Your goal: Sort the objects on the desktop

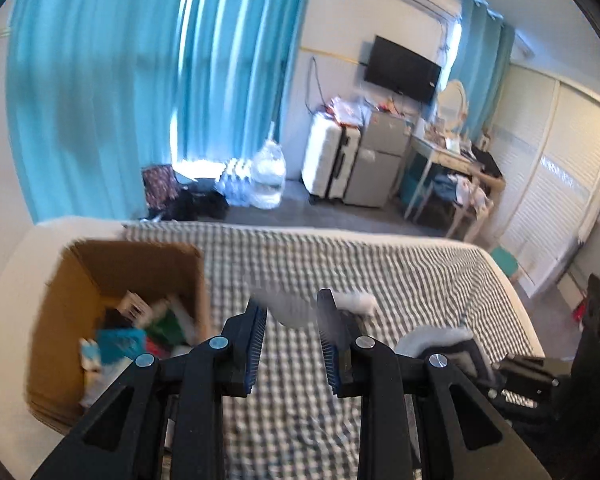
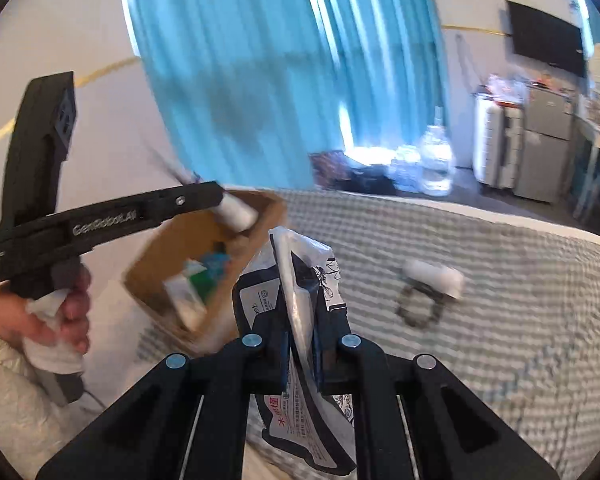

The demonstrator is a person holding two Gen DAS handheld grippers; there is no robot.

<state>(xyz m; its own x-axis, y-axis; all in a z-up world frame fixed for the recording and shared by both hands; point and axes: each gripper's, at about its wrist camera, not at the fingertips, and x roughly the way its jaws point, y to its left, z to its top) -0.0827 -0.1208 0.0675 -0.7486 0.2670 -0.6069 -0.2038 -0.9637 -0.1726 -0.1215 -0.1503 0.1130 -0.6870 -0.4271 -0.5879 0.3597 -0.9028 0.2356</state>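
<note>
Cardboard box point(image 1: 140, 264) sits at the bed's point(image 1: 380, 264) left end, holding a jumble of packets: something teal, something green, some white bits, too blurry to name. Right tongs point(image 2: 300, 304) are pinching a black-and-white plastic pouch point(image 2: 312, 412) just beside the box. Left tongs point(image 1: 292, 320) are spread wide, nothing between them. White roll point(image 2: 434, 278) lies on the checked cover, well apart from the box.

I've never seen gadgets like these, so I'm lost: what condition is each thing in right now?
Left gripper: open, empty.
Right gripper: shut on the printed packet.
Cardboard box: open-topped, partly filled.
White roll: lying on the checked bedcover, outside the box.
Curtains: drawn.
TV: off.
</note>
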